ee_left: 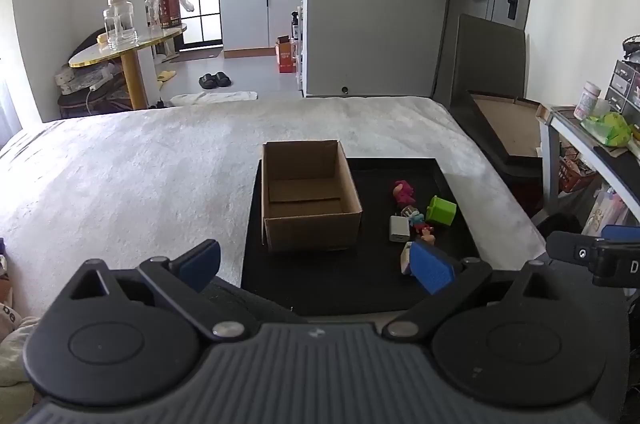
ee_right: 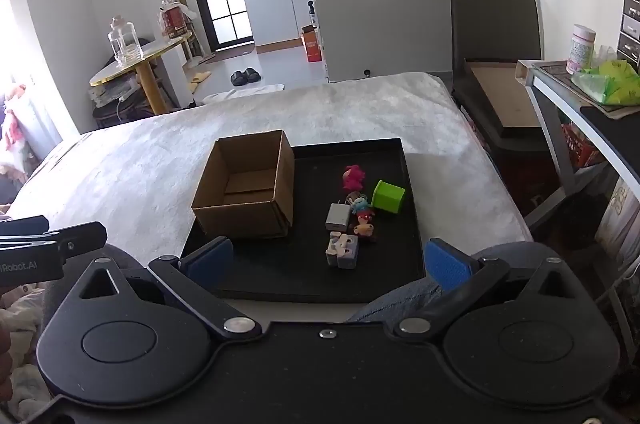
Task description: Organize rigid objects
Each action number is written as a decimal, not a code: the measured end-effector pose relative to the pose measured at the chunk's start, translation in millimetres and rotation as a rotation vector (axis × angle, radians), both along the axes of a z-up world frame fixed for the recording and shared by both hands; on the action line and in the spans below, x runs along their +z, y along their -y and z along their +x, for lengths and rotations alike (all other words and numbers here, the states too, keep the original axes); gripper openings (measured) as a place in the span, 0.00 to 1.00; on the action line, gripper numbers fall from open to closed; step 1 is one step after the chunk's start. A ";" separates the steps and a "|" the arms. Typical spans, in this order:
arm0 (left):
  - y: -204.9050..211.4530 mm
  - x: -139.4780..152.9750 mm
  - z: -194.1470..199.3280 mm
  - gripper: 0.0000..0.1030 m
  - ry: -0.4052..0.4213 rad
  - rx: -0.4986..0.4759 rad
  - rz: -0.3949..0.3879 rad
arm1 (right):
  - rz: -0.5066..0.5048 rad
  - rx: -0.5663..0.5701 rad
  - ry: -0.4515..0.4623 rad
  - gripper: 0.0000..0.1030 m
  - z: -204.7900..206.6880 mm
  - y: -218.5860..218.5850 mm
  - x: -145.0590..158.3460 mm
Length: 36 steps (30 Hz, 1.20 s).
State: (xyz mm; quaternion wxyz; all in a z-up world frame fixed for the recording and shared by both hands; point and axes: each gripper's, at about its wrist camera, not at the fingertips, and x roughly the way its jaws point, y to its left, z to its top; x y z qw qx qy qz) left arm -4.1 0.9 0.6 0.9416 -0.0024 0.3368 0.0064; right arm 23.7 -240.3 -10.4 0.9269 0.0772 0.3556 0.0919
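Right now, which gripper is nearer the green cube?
Right. The right gripper sits just short of the tray, green cube ahead-right; the left gripper is farther left, facing the cardboard box.

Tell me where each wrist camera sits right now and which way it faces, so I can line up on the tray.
Left wrist: behind the open left gripper, facing the cardboard box; right gripper pokes in at right.
Right wrist: behind the open right gripper, facing the black tray and purple block; left gripper at left edge.
Shared: box, tray, green cube, white charger, bed, kitchen beyond.
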 end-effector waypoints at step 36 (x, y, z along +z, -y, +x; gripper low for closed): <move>0.6 4.4 -4.4 0.97 0.004 -0.009 -0.011 | 0.006 0.008 -0.001 1.00 -5.0 -1.6 -1.4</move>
